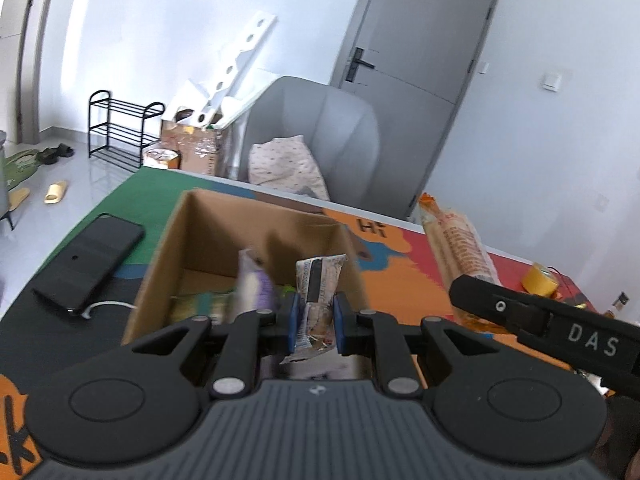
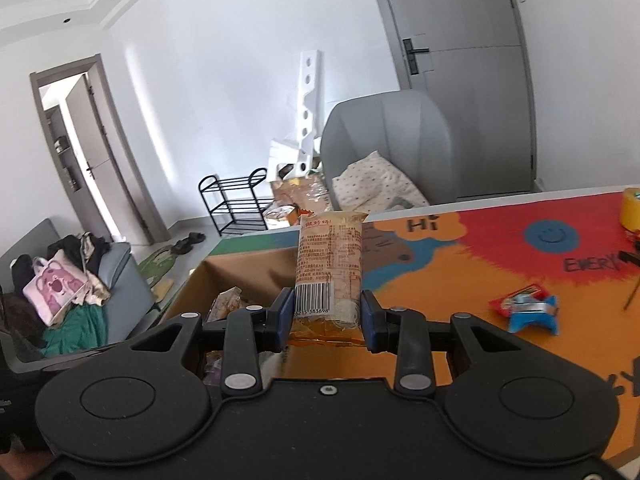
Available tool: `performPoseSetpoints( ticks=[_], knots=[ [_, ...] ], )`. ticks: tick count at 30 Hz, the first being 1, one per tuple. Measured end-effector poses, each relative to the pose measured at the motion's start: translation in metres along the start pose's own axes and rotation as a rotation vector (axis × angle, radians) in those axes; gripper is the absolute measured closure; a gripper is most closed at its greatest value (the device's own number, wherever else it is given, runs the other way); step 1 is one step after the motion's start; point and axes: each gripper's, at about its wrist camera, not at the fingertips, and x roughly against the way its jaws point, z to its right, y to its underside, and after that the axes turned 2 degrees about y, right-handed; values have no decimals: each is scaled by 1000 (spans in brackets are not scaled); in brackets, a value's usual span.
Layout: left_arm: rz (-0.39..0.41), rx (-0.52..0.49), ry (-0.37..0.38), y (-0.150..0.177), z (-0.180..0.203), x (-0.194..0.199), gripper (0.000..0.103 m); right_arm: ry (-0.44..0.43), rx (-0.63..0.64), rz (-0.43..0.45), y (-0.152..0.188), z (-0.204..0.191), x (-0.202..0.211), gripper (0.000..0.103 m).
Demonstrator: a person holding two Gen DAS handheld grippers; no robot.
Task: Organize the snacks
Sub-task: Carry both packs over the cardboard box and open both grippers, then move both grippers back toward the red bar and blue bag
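My left gripper [image 1: 314, 322] is shut on a small clear snack packet [image 1: 316, 300] with a barcode and holds it upright over the open cardboard box [image 1: 168, 240]. Inside the box lie a purple packet [image 1: 254, 280] and other wrapped snacks. My right gripper [image 2: 326, 316] is shut on a long orange cracker pack [image 2: 330, 264], held upright just right of the box [image 2: 248, 268]. That pack and the right gripper also show in the left wrist view [image 1: 456, 240], right of the box. A red and a blue snack [image 2: 528, 308] lie on the mat to the right.
A black phone [image 1: 88, 264] with a white cable lies left of the box on the colourful table mat [image 2: 480, 280]. A yellow tape roll [image 1: 540, 278] sits at the table's right. A grey armchair [image 1: 320, 132] stands behind the table.
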Motion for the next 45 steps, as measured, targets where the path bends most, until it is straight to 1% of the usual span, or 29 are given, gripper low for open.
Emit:
performPoseSetpoints(
  ticks=[9, 12, 15, 17, 20, 22, 23, 24, 25, 26, 28, 31, 34, 40, 45],
  knots=[
    [-16, 29, -42, -5, -27, -4, 86, -25, 16, -43, 3, -22, -20, 70],
    [-34, 47, -56, -6, -36, -9, 85, -36, 17, -59, 3, -29, -27, 70],
    [-36, 72, -80, -8, -45, -9, 82, -52, 17, -71, 3, -33, -36, 70],
    [-40, 84, -78, -9, -48, -8, 80, -61, 14, -81, 3, -36, -41, 70],
    [-31, 99, -88, -10, -51, -5, 72, -75, 1, -88, 2, -39, -47, 70],
    [-25, 103, -86, -10, -52, -3, 64, -96, -7, -94, 1, -40, -50, 69],
    [-23, 104, -88, -9, -50, -2, 62, -100, -11, -105, 1, -40, -52, 68],
    [-19, 102, -92, -9, -50, -2, 57, -100, -19, -108, 1, -39, -53, 61],
    [-17, 100, -92, -9, -49, -1, 54, -91, -24, -100, 1, -38, -51, 58],
    [-19, 99, -89, -9, -48, -1, 52, -88, -26, -95, 2, -36, -49, 57],
    [-16, 90, -86, -8, -45, -1, 45, -80, -36, -91, 2, -29, -44, 57],
    [-7, 88, -88, -7, -40, 0, 38, -50, -59, -82, 1, -17, -36, 57],
    [9, 77, -77, -7, -31, 2, 33, -32, -68, -70, 1, -6, -26, 57],
    [23, 59, -54, -6, -12, 4, 29, 14, -91, -40, 2, 19, -5, 54],
    [29, 37, -28, -3, 10, 3, 25, 71, -126, -11, 6, 51, 14, 53]
  ],
)
